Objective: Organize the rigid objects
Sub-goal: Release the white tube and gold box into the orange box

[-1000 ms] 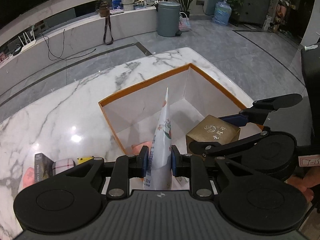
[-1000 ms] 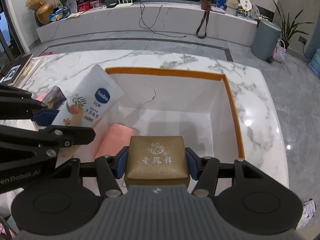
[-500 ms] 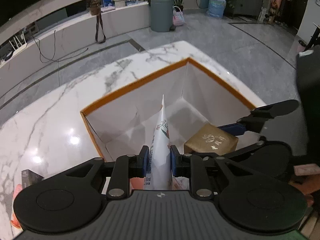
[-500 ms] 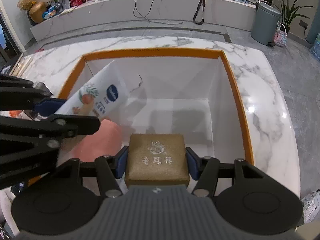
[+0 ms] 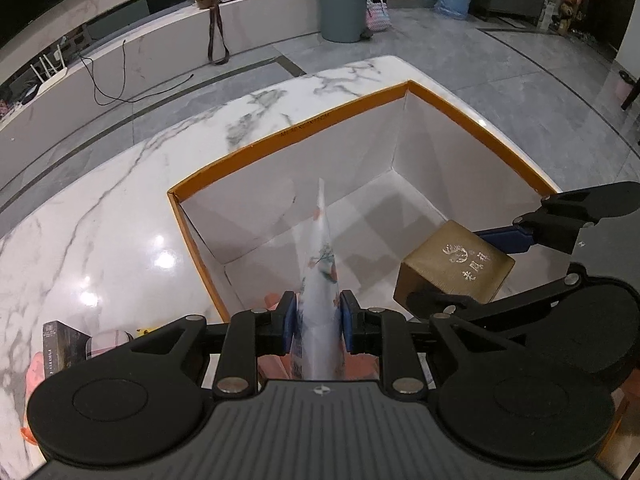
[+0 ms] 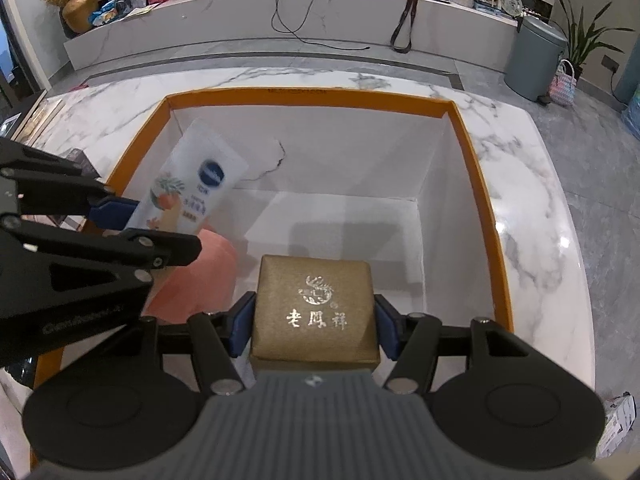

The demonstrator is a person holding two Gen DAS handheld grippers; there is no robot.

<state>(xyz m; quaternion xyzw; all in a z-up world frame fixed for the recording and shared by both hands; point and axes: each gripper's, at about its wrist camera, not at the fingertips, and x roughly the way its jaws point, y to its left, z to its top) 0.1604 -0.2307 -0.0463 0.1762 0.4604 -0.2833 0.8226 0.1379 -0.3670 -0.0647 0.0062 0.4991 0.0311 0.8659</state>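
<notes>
Left gripper (image 5: 318, 326) — blue pads clenched on soft white plastic lotion tube (image 5: 320, 280). Right gripper (image 6: 315, 326) — grasping square gold textured box (image 6: 314, 314). Both inside the orange-rimmed white cardboard box (image 6: 476, 160), above a pink roll (image 6: 196, 280).

L gripper (image 5: 318, 322) at bottom centre, blue pads clamped on white tube (image 5: 320, 280), tube tip pointing up-frame over orange-rimmed box (image 5: 288, 134). R gripper (image 5: 460, 276) at right edge gripping gold box (image 5: 454, 264) inside the box's right side. Pink item (image 5: 272, 300) under tube. Dark small box (image 5: 58, 346) lower left on marble table (image 5: 120, 220).
</notes>
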